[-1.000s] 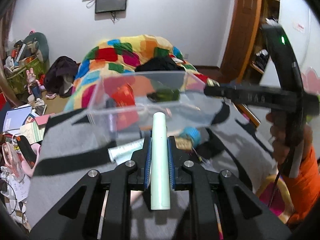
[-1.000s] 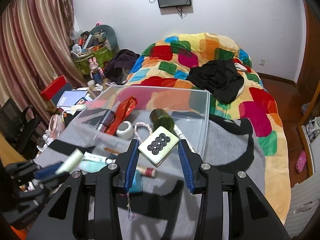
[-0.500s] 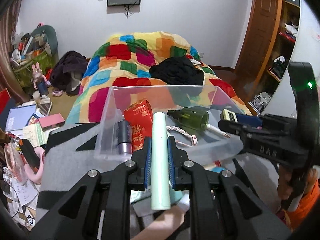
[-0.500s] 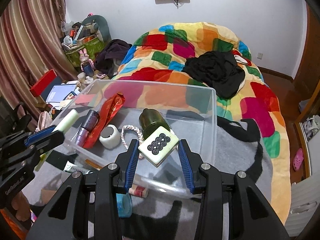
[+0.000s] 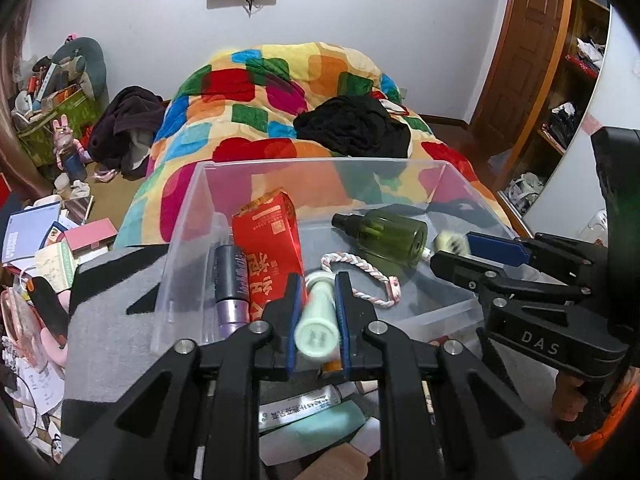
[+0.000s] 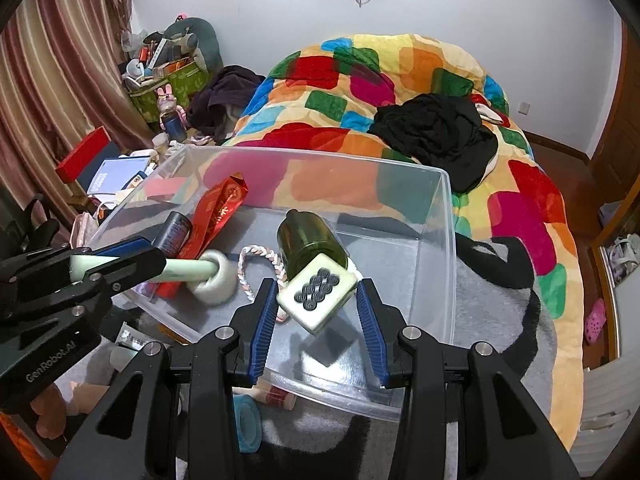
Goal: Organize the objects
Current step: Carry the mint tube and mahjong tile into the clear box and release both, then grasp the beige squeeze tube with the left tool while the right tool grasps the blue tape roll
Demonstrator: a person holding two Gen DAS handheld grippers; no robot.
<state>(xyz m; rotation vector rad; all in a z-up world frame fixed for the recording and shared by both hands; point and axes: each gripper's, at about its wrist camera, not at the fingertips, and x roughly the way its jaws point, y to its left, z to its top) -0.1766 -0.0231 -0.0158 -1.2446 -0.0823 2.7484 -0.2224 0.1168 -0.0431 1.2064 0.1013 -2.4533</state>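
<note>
Over the clear plastic bin (image 6: 447, 248), between the blue ribbed pads of the right gripper (image 6: 317, 300), sat a mahjong tile (image 6: 316, 294), tilted, cream-coloured and blocky, with dark ringed circles on its face; appeared loose between spread jaws, with a gap visible on either side, though contact at its corners could not be ruled out. Just beyond the tile lay a round olive-green translucent bottle (image 6: 310, 242) on its side. Off to the left, clamped in the left gripper (image 5: 316, 316), was held a pale mint tube (image 5: 317, 318), smooth and cylindrical, pointed into the bin with its far tip at a white tape roll (image 6: 212, 280). Seen end-on from the left wrist, showed a round flat cap between the pads. Elsewhere inside the bin lay a glossy red packet (image 6: 218, 216), a dark cylindrical can (image 6: 174, 232) with a purple end, and a braided pink-and-white cord (image 6: 260, 268). Underneath was spread a fuzzy grey and black blanket (image 6: 492, 292), and behind it a bright patchwork quilt (image 6: 360, 92) with black clothing (image 6: 436, 136) heaped on top.
</note>
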